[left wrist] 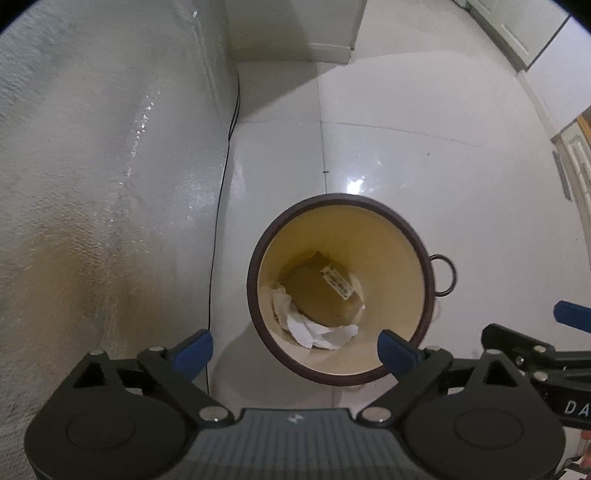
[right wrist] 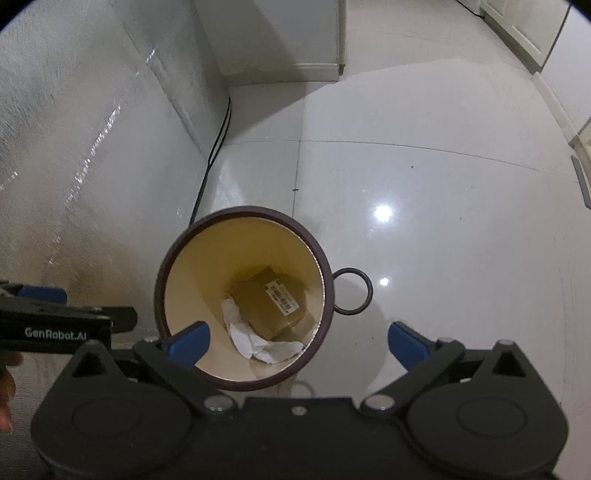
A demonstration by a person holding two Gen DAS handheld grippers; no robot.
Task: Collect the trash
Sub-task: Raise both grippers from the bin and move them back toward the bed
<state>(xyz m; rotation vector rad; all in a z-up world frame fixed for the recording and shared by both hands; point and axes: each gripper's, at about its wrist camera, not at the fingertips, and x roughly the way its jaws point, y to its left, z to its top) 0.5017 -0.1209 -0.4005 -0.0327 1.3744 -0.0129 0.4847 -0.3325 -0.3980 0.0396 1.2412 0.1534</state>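
A round trash bin (left wrist: 406, 258) with a dark brown rim, cream inside and ring handle stands on the white tile floor; it also shows in the right wrist view (right wrist: 192, 273). Inside lie a cardboard box with a barcode label (left wrist: 325, 291) (right wrist: 269, 302) and crumpled white paper (left wrist: 314, 332) (right wrist: 258, 343). My left gripper (left wrist: 295, 350) is open and empty above the bin's near rim. My right gripper (right wrist: 299, 343) is open and empty above the bin's near right side. Each gripper shows at the edge of the other's view.
A textured grey wall (left wrist: 92, 166) runs along the left, with a black cable (left wrist: 218, 221) at its foot. A white cabinet base (right wrist: 280, 40) stands at the back. White doors (right wrist: 524, 33) line the far right. Glossy floor (right wrist: 443, 240) lies to the right.
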